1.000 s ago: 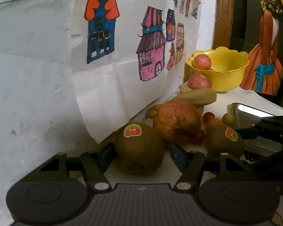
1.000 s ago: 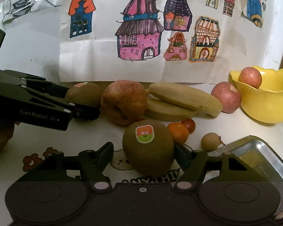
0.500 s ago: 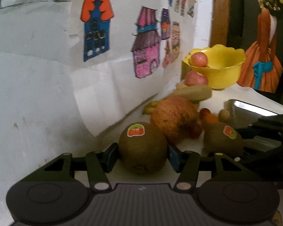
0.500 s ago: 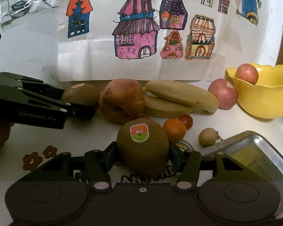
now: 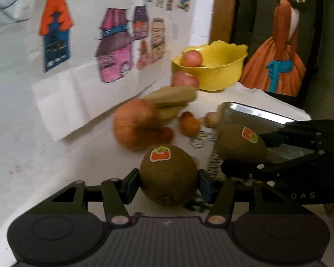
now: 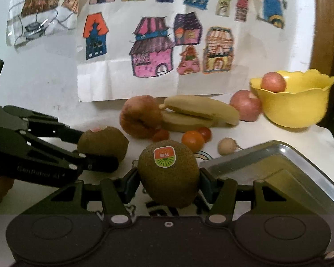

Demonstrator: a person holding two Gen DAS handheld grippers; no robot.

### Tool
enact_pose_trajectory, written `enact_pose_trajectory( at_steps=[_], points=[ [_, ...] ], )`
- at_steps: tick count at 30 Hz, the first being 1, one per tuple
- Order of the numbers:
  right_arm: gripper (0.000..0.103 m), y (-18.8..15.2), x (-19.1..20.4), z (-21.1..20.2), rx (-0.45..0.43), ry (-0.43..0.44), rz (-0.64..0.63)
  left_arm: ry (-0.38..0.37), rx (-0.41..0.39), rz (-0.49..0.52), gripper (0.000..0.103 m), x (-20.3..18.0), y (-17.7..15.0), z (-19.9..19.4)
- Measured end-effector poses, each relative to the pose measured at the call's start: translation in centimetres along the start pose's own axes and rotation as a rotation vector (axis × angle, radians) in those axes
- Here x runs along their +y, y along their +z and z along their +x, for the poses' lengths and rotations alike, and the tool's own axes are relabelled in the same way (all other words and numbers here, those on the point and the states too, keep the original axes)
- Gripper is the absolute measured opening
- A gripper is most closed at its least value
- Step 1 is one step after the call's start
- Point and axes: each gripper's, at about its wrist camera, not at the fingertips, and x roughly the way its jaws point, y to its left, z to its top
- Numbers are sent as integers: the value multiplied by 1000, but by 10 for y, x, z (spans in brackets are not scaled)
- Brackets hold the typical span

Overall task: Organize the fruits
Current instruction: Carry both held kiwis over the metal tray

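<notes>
While each tool (image 5: 168, 181) (image 6: 168, 181) grips a kiwi (image 5: 168, 174) (image 6: 168, 173), steel tray (image 6: 278, 166) beside

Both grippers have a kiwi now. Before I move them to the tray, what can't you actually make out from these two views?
- Metal tray: right wrist view, its near right part runs off the frame; in the left wrist view the right gripper covers much of it.
- Yellow bowl: its wall hides everything inside but one apple.
- Fruit pile: left wrist view, motion-blurred.
- Kiwi in the left gripper: underside hidden, so lift unclear.
</notes>
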Motion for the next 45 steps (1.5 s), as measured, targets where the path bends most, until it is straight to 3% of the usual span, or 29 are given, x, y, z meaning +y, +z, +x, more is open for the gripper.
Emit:
enact_pose_trajectory(
  at_steps=[9,19,30,45],
  points=[
    [59,-17,-43,-46,-52,-105,84,-64,-55,28,60,-45,18,5],
    [59,-46,-91,-68,-35,-215,147,-141,-86,66,60,-93,33,45],
    [59,-54,-99,-58,-27,-211,135,-128,-47,75,60,-106,31,76],
    [59,-54,-100,-49,1,-219,126,-121,-32,78,60,-108,30,83]
  ],
)
